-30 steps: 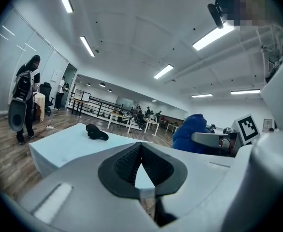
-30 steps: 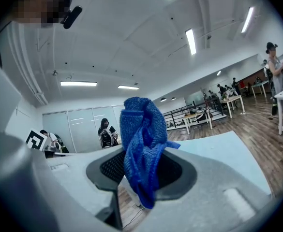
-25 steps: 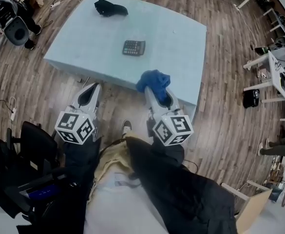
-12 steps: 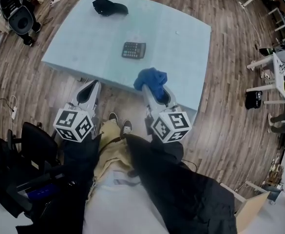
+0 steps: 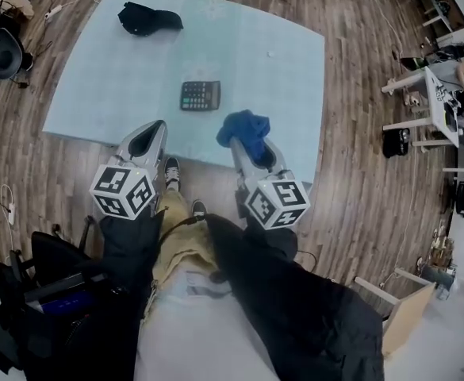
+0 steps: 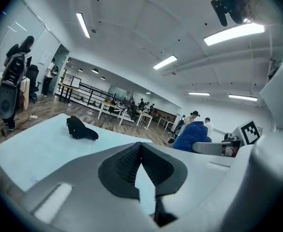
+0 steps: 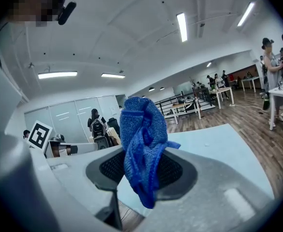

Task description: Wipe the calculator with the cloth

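Note:
The dark calculator [image 5: 200, 95] lies flat on the light blue table [image 5: 97, 94], a little beyond and between my two grippers. My right gripper [image 5: 250, 143] is shut on a bunched blue cloth [image 5: 245, 128] at the table's near edge, right of the calculator. In the right gripper view the cloth [image 7: 141, 129] stands up out of the closed jaws of the right gripper [image 7: 143, 154] and hangs down in front. My left gripper [image 5: 147, 137] is shut with nothing in it, at the near edge left of the calculator. Its tips [image 6: 141, 146] meet. The calculator shows in neither gripper view.
A black crumpled item [image 5: 147, 18] lies at the table's far left corner, also in the left gripper view [image 6: 81, 128]. Wooden floor surrounds the table. Black equipment [image 5: 0, 50] stands at the left, desks and people [image 5: 446, 94] at the right. My shoes [image 5: 172, 173] are by the table's edge.
I have come closer to the table: both grippers now reach over its near edge and the calculator lies nearer to them. The right gripper still holds the cloth.

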A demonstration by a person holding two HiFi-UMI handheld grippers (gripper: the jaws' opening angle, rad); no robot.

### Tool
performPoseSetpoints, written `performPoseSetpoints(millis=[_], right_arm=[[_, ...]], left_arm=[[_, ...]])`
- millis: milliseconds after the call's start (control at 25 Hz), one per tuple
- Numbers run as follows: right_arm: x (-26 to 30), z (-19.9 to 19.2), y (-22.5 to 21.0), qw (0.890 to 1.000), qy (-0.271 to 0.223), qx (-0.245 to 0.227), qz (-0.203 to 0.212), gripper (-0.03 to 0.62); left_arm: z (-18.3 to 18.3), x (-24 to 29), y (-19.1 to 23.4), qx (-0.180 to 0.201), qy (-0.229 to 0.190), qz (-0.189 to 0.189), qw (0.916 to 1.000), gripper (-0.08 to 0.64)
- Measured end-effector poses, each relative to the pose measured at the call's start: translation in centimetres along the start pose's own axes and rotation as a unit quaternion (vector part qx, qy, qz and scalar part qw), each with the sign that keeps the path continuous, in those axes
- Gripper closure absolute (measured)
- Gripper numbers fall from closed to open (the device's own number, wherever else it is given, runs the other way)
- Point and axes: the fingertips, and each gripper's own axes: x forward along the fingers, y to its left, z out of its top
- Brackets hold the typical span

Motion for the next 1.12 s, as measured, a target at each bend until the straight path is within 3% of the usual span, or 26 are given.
performPoseSetpoints(millis=[360, 520, 760, 1120], right_arm=[[9.9, 1.8, -0.2, 0.999, 0.035, -0.005, -0.029, 0.436], [13.1, -0.1, -0.5, 0.997, 0.066, 0.003, -0.043, 0.436], [13.3, -3.3, -2.1, 0.992, 0.114, 0.014, -0.062, 0.436], [17.3, -9.6, -5.4, 0.977, 0.208, 0.019, -0.037, 0.436]], left_arm=[[2.7, 6.7, 8.1, -0.025, 0.027, -0.017, 0.9992, 0.558], [1.4, 8.9, 11.7, -0.038, 0.055, -0.014, 0.9977, 0.558], [-1.6, 10.2, 12.7, -0.043, 0.098, -0.003, 0.9942, 0.558], [-7.3, 13.9, 14.4, -0.053, 0.167, 0.034, 0.9840, 0.558]])
